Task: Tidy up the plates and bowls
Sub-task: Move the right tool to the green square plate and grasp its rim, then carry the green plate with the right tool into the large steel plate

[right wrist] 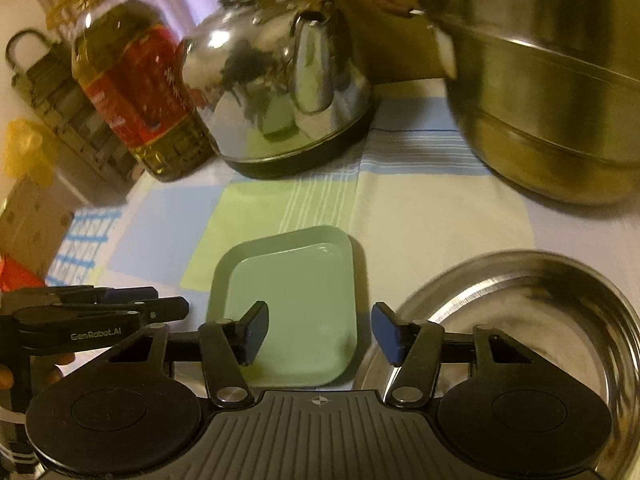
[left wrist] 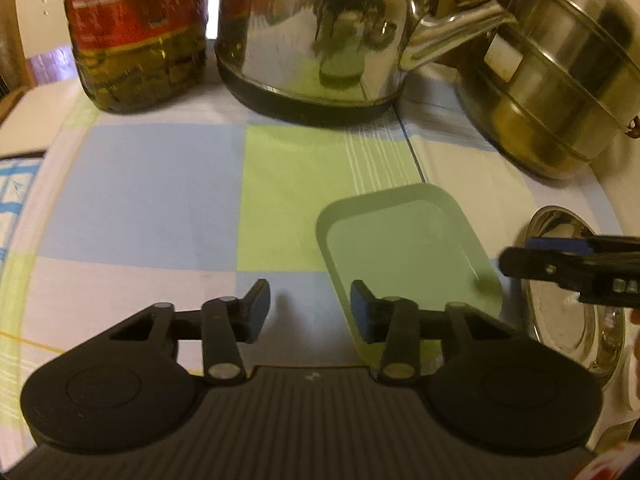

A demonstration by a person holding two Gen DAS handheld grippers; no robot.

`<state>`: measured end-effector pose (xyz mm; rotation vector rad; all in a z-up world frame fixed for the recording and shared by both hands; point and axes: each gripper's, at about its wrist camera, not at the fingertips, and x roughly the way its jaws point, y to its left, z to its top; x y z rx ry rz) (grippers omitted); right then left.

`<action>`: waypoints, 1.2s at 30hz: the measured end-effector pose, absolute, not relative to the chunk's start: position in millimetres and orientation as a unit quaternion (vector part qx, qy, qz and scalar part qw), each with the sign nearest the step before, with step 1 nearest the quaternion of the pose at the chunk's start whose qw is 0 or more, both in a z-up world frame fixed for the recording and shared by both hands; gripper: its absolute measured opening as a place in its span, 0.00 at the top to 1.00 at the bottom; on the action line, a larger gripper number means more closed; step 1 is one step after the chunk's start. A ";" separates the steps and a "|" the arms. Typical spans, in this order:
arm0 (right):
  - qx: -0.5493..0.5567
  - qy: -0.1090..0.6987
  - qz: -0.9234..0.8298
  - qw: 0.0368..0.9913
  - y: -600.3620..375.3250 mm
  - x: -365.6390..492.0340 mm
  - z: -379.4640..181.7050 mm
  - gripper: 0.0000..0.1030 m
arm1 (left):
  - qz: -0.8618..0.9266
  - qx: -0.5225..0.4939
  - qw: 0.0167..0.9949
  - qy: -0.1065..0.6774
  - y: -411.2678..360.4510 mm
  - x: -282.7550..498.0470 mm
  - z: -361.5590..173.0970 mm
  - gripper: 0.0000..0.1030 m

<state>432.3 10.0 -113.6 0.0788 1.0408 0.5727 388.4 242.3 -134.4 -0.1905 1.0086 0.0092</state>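
Observation:
A pale green square plate (left wrist: 408,248) (right wrist: 296,312) lies on the checked tablecloth. A round steel bowl (right wrist: 520,312) (left wrist: 576,316) lies just right of it. My left gripper (left wrist: 310,312) is open and empty, low over the cloth at the plate's left near edge, its right finger over the plate's corner. My right gripper (right wrist: 320,334) is open and empty, with one finger over the plate and the other over the bowl's left rim. The right gripper's fingers (left wrist: 560,264) show over the bowl in the left wrist view. The left gripper (right wrist: 132,308) shows at left in the right wrist view.
At the back stand an oil bottle (left wrist: 136,32) (right wrist: 136,100), a steel kettle (left wrist: 316,36) (right wrist: 276,80) and a large steel pot (left wrist: 560,80) (right wrist: 552,92). A wire rack (right wrist: 52,96) and a cardboard box (right wrist: 32,224) are off the table's left edge.

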 end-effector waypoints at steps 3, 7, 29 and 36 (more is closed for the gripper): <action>0.014 0.497 0.275 0.822 19.2 445.7 -124.0 0.53 | -0.005 -0.102 0.866 0.489 242.7 392.1 -140.6 0.67; 0.000 0.513 0.276 0.813 24.8 459.1 -136.4 0.62 | -0.012 -0.113 0.860 0.497 243.0 395.9 -147.0 0.69; -0.002 0.512 0.276 0.814 31.3 473.2 -142.8 0.92 | -0.015 -0.114 0.863 0.491 239.2 410.2 -151.0 0.92; 0.025 0.488 0.278 0.827 24.6 469.6 -120.7 0.92 | -0.012 -0.114 0.880 0.460 240.2 410.4 -121.4 0.92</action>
